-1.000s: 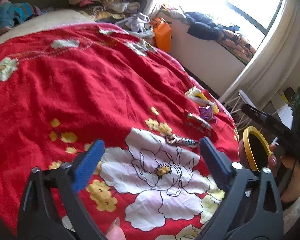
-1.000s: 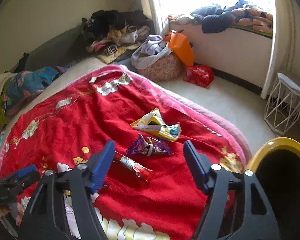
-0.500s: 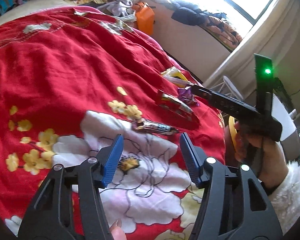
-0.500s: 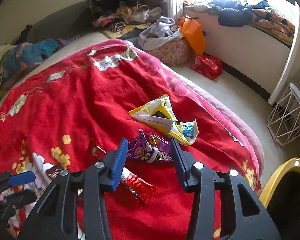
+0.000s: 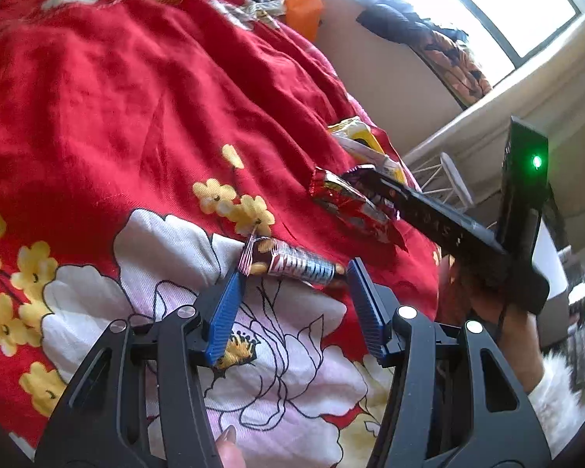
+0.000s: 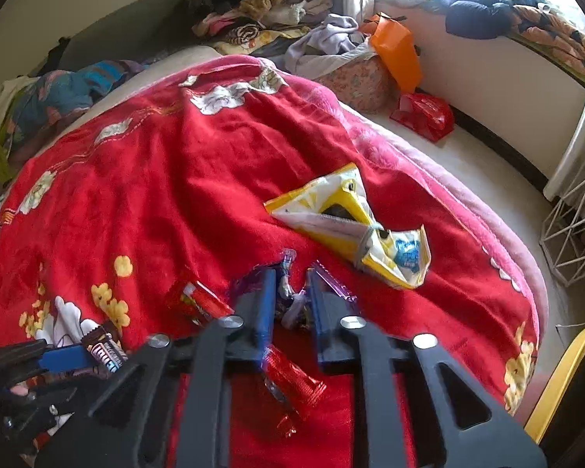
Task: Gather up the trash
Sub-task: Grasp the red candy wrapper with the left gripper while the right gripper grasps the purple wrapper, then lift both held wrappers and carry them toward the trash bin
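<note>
Lying loose on soft red blanket (image 6: 144, 202): all trash. Left gripper (image 5: 292, 273), part open, bracketing brown candy bar wrapper (image 5: 292, 265). Right gripper (image 6: 290, 296) pinching purple wrapper (image 6: 288, 292), possibly snagging blanket or neighbouring red wrapper (image 6: 199, 300).

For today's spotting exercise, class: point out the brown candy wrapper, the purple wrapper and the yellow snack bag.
brown candy wrapper (image 5: 292, 263), left wrist view, on its striped middle.
purple wrapper (image 6: 290, 304), right wrist view, on the crumpled part between the fingers.
yellow snack bag (image 6: 351, 226), right wrist view, on its creased centre.
</note>
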